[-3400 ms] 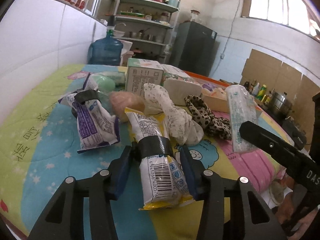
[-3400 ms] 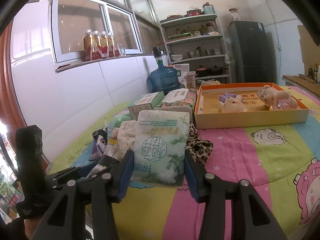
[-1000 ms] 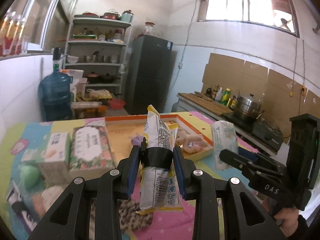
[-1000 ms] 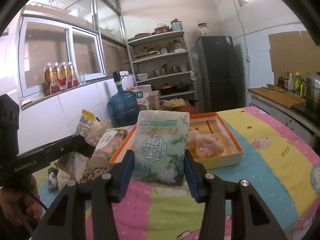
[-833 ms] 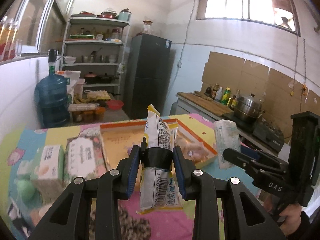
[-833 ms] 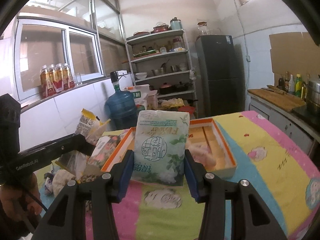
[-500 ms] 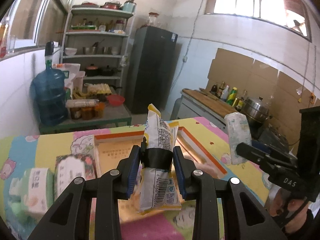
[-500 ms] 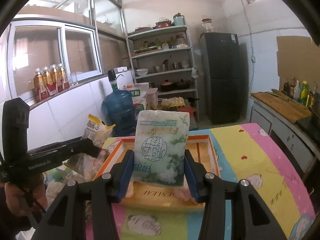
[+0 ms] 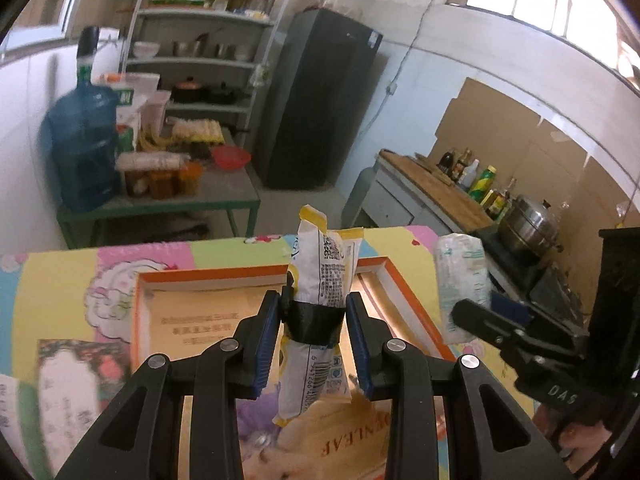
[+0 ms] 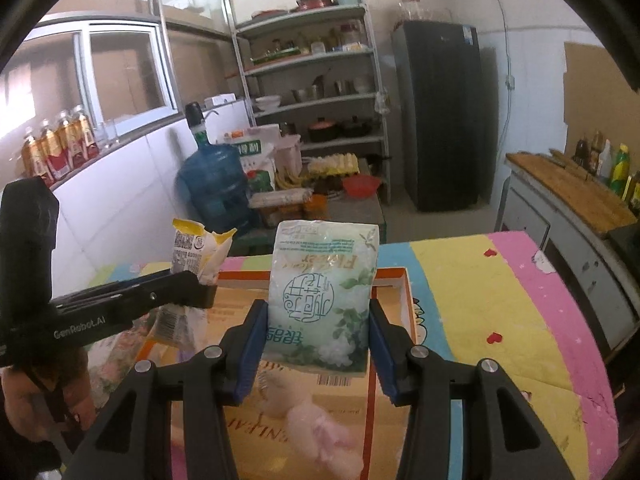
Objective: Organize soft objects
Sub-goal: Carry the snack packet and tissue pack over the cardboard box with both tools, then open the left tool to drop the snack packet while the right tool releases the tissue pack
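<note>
My left gripper (image 9: 314,344) is shut on a yellow and white packet (image 9: 320,276) wrapped with a black band, held upright above the orange-rimmed box (image 9: 192,276). My right gripper (image 10: 318,346) is shut on a pale green tissue pack (image 10: 320,292), held upright over the same box (image 10: 394,276). Pink plush toys (image 10: 316,436) lie in the box below it. The tissue pack also shows in the left wrist view (image 9: 462,280), and the packet in the right wrist view (image 10: 198,256).
The box sits on a bed with a colourful cartoon quilt (image 10: 500,320). A floral tissue pack (image 9: 72,392) lies left of the box. Behind stand a low table with a blue water jug (image 9: 84,152), shelves and a dark fridge (image 9: 316,96).
Both grippers have moved forward and lower over the orange box, still holding their items. The box now fills the view beneath them.
</note>
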`<state>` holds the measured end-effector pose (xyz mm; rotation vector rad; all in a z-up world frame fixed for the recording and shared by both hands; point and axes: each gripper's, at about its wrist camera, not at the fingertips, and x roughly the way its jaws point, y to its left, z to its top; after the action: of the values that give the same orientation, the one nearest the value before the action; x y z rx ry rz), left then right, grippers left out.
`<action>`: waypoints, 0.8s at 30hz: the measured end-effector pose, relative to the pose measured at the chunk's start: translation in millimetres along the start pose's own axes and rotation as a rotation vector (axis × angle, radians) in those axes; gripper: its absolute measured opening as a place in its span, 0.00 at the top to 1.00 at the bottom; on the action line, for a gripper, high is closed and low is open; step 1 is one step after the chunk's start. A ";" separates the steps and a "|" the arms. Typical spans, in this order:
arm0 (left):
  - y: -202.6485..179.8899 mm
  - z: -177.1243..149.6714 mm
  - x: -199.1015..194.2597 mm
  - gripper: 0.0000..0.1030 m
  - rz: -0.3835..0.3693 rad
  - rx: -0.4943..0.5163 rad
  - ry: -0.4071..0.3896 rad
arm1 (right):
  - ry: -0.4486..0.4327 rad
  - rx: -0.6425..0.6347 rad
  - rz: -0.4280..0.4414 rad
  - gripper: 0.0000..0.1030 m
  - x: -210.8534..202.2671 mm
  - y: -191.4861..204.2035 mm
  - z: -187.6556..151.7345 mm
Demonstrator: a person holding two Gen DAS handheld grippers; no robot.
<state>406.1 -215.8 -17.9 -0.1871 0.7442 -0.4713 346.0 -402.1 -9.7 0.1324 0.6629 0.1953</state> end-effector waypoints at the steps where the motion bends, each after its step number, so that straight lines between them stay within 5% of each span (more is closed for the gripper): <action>1: 0.9 0.6 6.2 0.67 -0.002 -0.012 0.008 | 0.009 0.008 0.004 0.53 6.7 -3.3 0.7; 24: 24.7 -9.6 85.2 0.67 0.020 -0.114 0.167 | 0.196 0.064 0.037 0.52 84.1 -30.2 -22.2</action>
<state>462.3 -234.5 -84.6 -0.2482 0.9370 -0.4290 401.3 -411.6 -82.8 0.1891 0.8626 0.2249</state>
